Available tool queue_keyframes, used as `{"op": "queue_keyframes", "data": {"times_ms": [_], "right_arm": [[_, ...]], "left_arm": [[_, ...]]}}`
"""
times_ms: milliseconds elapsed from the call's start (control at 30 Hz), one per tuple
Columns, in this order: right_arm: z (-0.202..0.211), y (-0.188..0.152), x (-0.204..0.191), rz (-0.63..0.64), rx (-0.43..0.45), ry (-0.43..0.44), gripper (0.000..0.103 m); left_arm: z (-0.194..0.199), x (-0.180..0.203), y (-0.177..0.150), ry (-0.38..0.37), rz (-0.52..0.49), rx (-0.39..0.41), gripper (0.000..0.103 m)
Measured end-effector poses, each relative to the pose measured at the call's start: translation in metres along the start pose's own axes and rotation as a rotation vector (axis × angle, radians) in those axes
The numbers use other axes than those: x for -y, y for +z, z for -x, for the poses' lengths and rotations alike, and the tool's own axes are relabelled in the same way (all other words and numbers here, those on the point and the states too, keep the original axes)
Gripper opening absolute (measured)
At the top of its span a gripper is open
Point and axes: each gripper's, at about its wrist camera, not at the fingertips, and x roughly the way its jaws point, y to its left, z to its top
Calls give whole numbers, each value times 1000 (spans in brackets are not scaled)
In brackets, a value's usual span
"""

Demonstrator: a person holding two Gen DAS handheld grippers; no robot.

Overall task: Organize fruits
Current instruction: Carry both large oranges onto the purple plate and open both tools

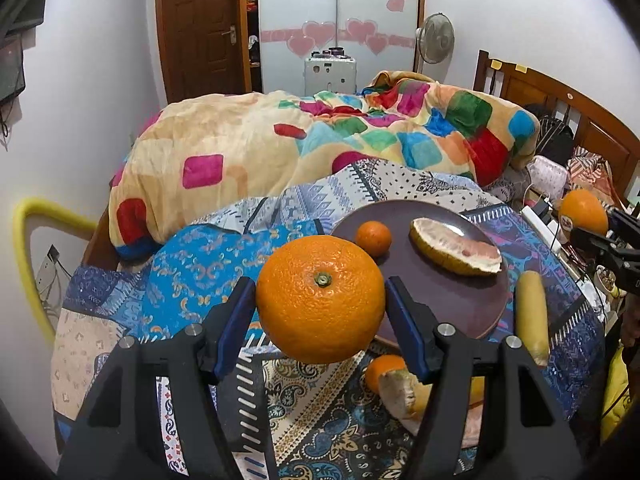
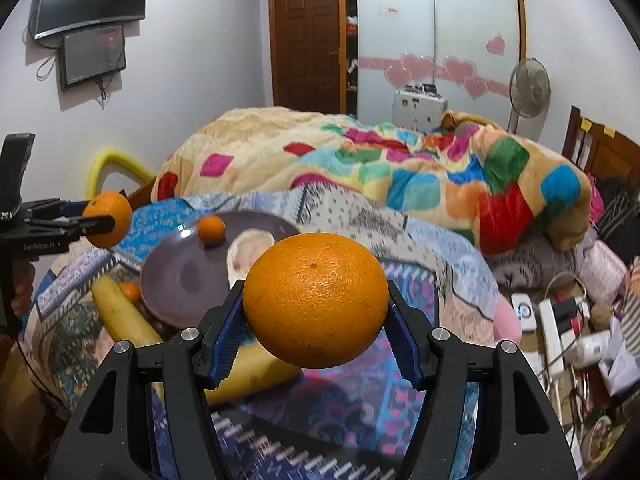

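Note:
My left gripper (image 1: 320, 300) is shut on a large orange (image 1: 320, 300) and holds it in the air above the patterned bedspread, just left of a dark purple plate (image 1: 448, 292). On the plate lie a small mandarin (image 1: 373, 238) and a pomelo wedge (image 1: 456, 249). My right gripper (image 2: 316, 302) is shut on a second large orange (image 2: 316, 300), held in the air right of the plate (image 2: 180, 276). That orange shows in the left wrist view (image 1: 583, 211) at far right. The left gripper's orange (image 2: 107, 219) shows at far left in the right wrist view.
A banana (image 1: 531, 316) lies right of the plate. Another small orange (image 1: 384, 372) and a pomelo peel piece (image 1: 400, 394) lie below the plate's near rim. A bunched colourful quilt (image 1: 320, 148) lies behind. A power strip and clutter (image 2: 560, 328) sit at the right.

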Motion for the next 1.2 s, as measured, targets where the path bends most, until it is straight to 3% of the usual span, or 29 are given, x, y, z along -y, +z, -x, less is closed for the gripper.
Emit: {"op": "queue_keyframes", "data": {"times_ms": [467, 867, 1200], "right_arm": [[-40, 33, -25, 26, 1, 92, 61], [-81, 35, -35, 46, -82, 107, 61], [-89, 35, -41, 74, -100, 107, 61]], "left_arm": [[-19, 18, 19, -52, -12, -1, 65], [-69, 24, 21, -105, -14, -107, 65], [-86, 30, 19, -114, -34, -138, 66]]}}
